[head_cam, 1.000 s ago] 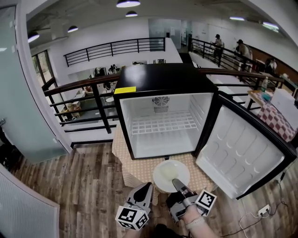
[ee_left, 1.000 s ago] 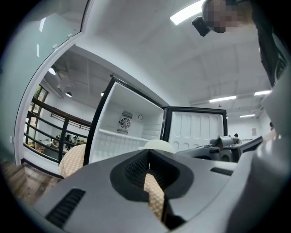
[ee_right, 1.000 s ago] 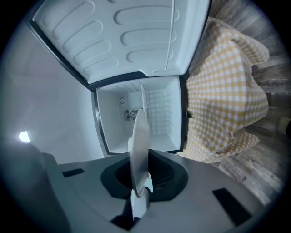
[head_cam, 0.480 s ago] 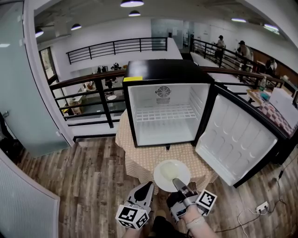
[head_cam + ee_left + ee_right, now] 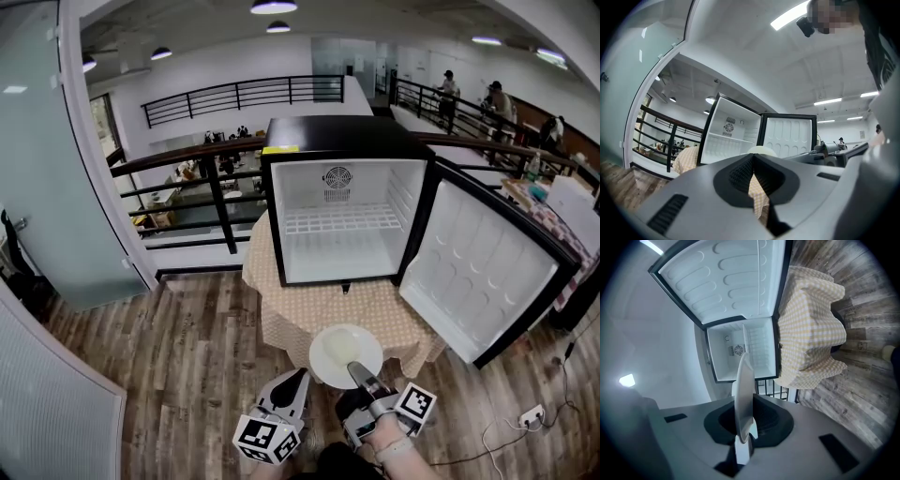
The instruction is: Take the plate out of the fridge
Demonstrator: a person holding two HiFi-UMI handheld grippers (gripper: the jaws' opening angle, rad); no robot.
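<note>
The fridge (image 5: 337, 136) is sitting in the upper middle of the frame on a worktop (image 5: 309, 323) covered with a checked cloth. Its door (image 5: 487, 272) is hanging wide open toward the right. Inside, all that's showing is a white wire shelf (image 5: 342, 223) and a little round fan grille on the back wall.

The plate (image 5: 342, 352) is already out of the fridge. It's a plain pale round one in the lower middle of the frame, overlapping the near edge of the cloth. The right gripper (image 5: 357, 370) is holding it from the near side, with its fingers (image 5: 766, 420) pinching the rim. In the right gripper view the plate is showing edge-on, standing straight up out of the grip with the open fridge behind it. It's looking lifted clear of the cloth rather than resting on it.

The left gripper (image 5: 296, 378) is hanging just to the lower left of the plate, near it but not touching. Its fingers (image 5: 740, 176) are pressed together with nothing between them, only a sliver of checked cloth peeking through in the left gripper view.

The wood floor (image 5: 187, 356) is filling the left and bottom of the frame. A black railing (image 5: 187, 164) is running behind the fridge, and a few people (image 5: 448, 89) are standing way off at the upper right.
</note>
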